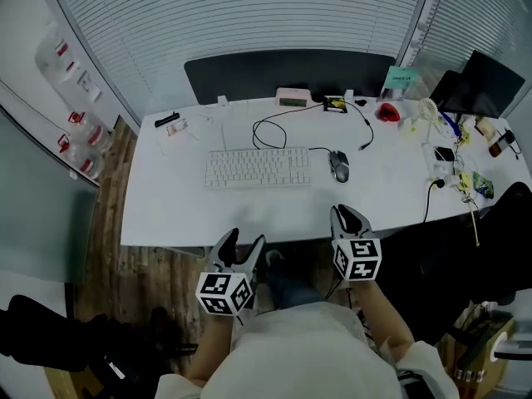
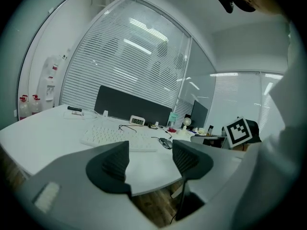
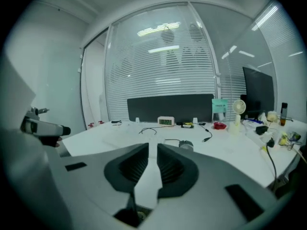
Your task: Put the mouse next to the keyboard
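Observation:
The grey mouse (image 1: 338, 165) lies on the white desk (image 1: 166, 210) just right of the white keyboard (image 1: 258, 167), a small gap between them. Both grippers hang off the desk's near edge, in front of the person's lap. My left gripper (image 1: 243, 243) is open and holds nothing; in the left gripper view (image 2: 151, 159) the keyboard (image 2: 112, 137) and mouse (image 2: 165, 143) lie far beyond its jaws. My right gripper (image 1: 347, 214) has its jaws drawn almost together, only a thin slit between them, with nothing inside. In the right gripper view (image 3: 152, 152) the mouse (image 3: 186, 145) sits ahead.
A small clock (image 1: 293, 98), a looped black cable (image 1: 274, 127), a red object (image 1: 387, 112) and a small fan (image 1: 428, 110) stand at the back of the desk. A monitor (image 1: 482, 81) is at the far right, a dark panel (image 1: 287, 73) behind the desk.

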Motion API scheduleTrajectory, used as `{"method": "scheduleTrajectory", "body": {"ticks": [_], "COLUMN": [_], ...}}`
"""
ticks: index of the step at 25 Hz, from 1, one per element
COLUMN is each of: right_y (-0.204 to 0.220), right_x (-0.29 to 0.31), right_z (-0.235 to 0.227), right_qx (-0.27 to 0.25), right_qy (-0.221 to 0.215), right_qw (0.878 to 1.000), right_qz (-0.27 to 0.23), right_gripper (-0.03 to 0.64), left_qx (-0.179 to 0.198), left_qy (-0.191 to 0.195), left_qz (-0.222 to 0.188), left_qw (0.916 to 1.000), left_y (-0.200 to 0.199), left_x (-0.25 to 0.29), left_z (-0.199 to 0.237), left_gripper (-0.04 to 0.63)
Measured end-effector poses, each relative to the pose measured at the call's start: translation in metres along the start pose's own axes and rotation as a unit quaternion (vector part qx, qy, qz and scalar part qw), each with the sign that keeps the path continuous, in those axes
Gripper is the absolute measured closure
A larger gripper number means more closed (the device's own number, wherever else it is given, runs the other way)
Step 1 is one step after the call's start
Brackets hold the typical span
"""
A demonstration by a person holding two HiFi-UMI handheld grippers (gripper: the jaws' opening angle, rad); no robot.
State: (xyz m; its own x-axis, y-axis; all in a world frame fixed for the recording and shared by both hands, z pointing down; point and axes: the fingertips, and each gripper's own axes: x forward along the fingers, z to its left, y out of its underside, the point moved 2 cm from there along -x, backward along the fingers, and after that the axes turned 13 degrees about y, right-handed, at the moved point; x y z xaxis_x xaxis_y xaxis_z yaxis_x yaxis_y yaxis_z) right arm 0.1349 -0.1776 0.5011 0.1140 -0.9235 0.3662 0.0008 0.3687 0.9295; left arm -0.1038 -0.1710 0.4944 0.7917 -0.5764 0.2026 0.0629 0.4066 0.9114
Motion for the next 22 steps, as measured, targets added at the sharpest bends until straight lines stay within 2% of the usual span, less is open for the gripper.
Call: {"method": "scheduleTrajectory", "body": {"ticks": [7, 12, 22], "right_y": [0.004, 0.009, 0.012], "right_x": [-0.075, -0.121, -0.177], "right_z": [0.023, 0.042, 0.062], "right_qx": [-0.009, -0.006, -0.001], "right_qy": [-0.027, -0.06, -0.096], "right_qw": [0.999, 0.997, 0.993], "right_qz": [-0.036, -0.051, -0.073], "right_gripper": [0.613, 0.615, 0.615], "left_qx": [0.018, 0.028, 0.028], "left_qy": [-0.012, -0.034, -0.04], "left_qz": [-0.012, -0.017, -0.021], "left_qw": [0.9997, 0.9989, 0.9986], "left_y": [0.014, 0.025, 0.042], "left_x": [-0.038, -0.067, -0.107], "left_z": [-0.034, -0.056, -0.088], "left_gripper": [0.407, 0.502, 0.584]}}
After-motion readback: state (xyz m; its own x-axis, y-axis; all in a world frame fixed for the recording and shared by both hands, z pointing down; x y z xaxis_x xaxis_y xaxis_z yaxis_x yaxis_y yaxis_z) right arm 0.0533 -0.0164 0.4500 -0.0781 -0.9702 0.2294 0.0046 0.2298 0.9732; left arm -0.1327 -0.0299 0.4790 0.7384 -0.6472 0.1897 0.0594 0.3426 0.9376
